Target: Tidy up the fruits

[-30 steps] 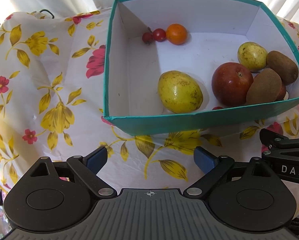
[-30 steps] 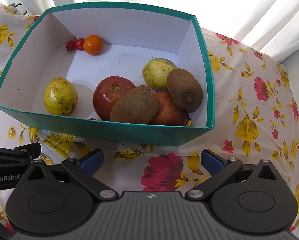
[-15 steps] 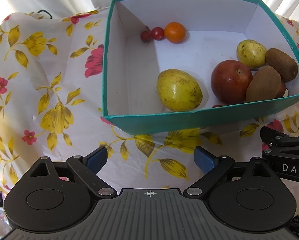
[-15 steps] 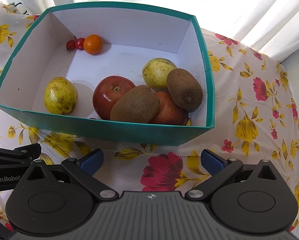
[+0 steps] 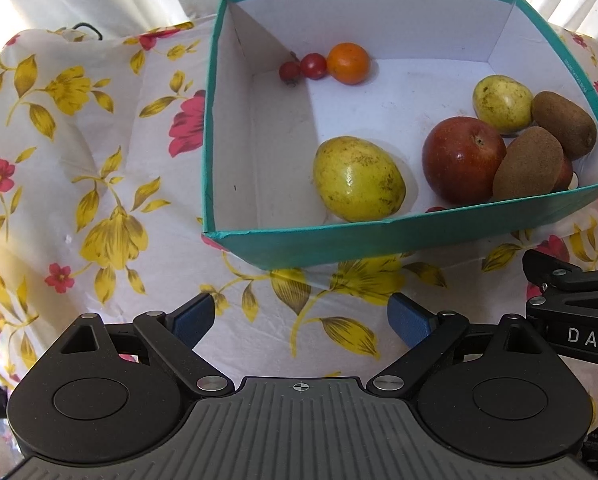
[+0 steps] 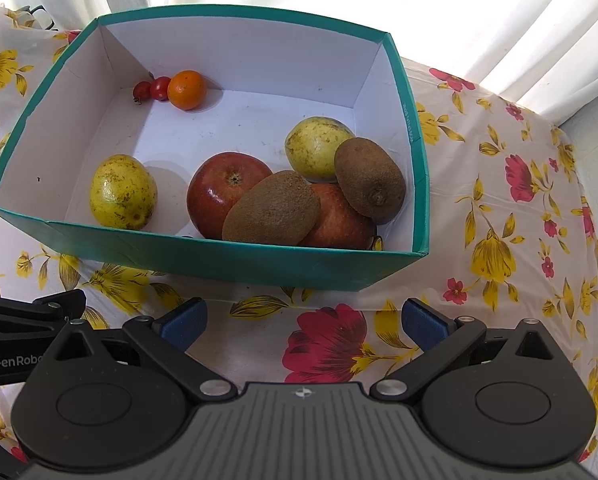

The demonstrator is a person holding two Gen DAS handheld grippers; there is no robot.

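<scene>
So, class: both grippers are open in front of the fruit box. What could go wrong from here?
1. The two kiwis lean on the apples; lifting one may topple the pile.
2. The teal box has tall walls, so the right gripper could catch the near rim.
3. The left gripper could squash the cherry tomatoes.

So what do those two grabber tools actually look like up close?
Both match: the left gripper and right gripper have ribbed grey bodies, black linkage arms with silver screws and round discs, and blue finger pads. White lettering marks their sides.

second apple (image 6: 339, 220) mostly behind kiwis (image 6: 273, 208)
</scene>
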